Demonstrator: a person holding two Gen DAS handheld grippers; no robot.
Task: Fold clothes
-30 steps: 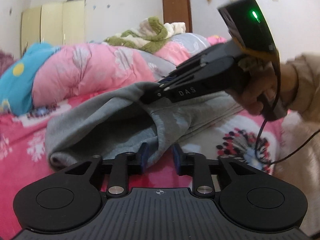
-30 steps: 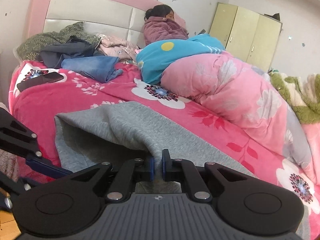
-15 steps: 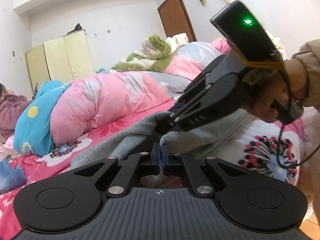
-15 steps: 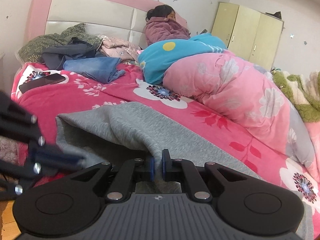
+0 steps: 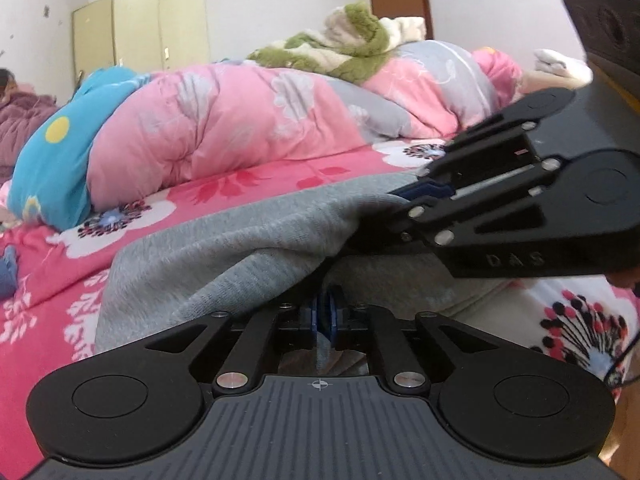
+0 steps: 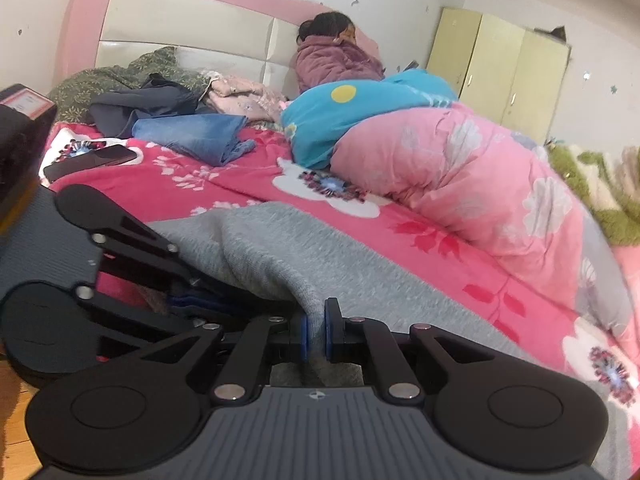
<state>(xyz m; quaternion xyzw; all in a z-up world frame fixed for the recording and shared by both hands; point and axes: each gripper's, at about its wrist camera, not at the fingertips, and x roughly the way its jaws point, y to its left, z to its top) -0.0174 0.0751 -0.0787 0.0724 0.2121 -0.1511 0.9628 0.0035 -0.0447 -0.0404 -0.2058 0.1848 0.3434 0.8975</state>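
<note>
left gripper [image 5: 325, 314]: black linkage, blue pads, silver screws, ribbed grey base | right gripper [image 6: 316, 334]: same build, "das" lettering, black cable

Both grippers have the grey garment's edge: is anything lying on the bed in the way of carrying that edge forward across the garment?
Nothing visible does. The left gripper and right gripper are both shut on the grey garment, whose top lies bare. The pink quilt, jeans and phone lie beyond it.
</note>
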